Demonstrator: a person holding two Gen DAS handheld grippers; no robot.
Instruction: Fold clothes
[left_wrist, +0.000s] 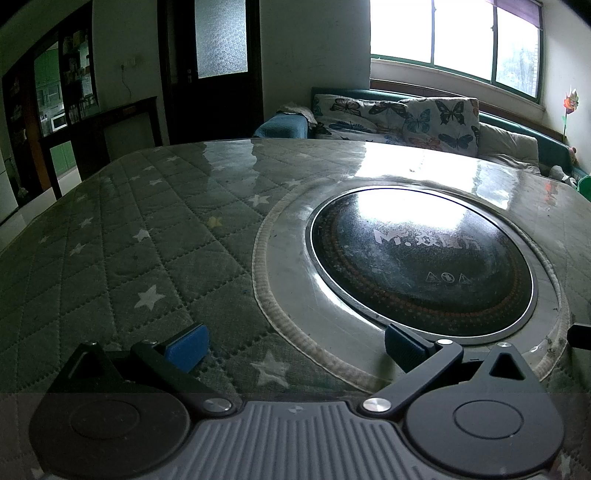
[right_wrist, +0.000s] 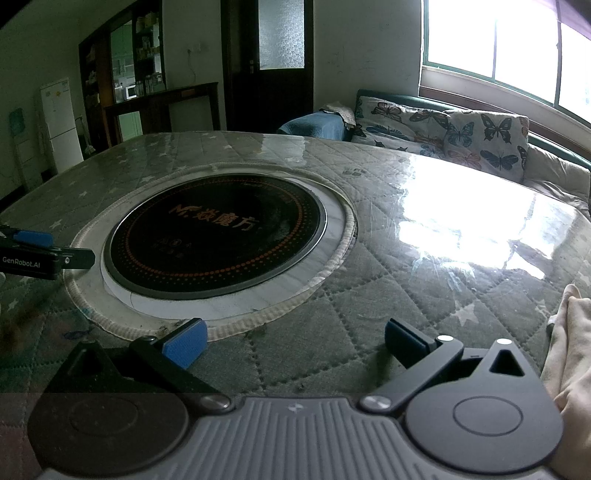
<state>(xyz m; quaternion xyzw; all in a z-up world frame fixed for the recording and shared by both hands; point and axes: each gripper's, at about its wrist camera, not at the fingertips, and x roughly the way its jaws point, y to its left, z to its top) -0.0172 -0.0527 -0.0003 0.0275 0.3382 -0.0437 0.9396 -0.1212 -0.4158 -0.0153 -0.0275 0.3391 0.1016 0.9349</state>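
A pale pink cloth (right_wrist: 569, 354) lies bunched at the right edge of the right wrist view, on the table to the right of my right gripper (right_wrist: 295, 345). That gripper is open over the quilted star-patterned table cover (right_wrist: 388, 295), its blue pads wide apart with nothing between them. My left gripper (left_wrist: 295, 347) is also open and empty, low over the same cover (left_wrist: 129, 240). No garment shows in the left wrist view. The left gripper's body (right_wrist: 40, 254) shows at the left edge of the right wrist view.
A round black induction hob (left_wrist: 421, 258) (right_wrist: 218, 236) sits in the table's middle inside a pale ring, under a glossy clear sheet. Beyond the far edge stand a sofa with butterfly cushions (right_wrist: 450, 129), a dark door (left_wrist: 214, 66), a shelf unit (right_wrist: 122, 74) and a white fridge (right_wrist: 61, 122).
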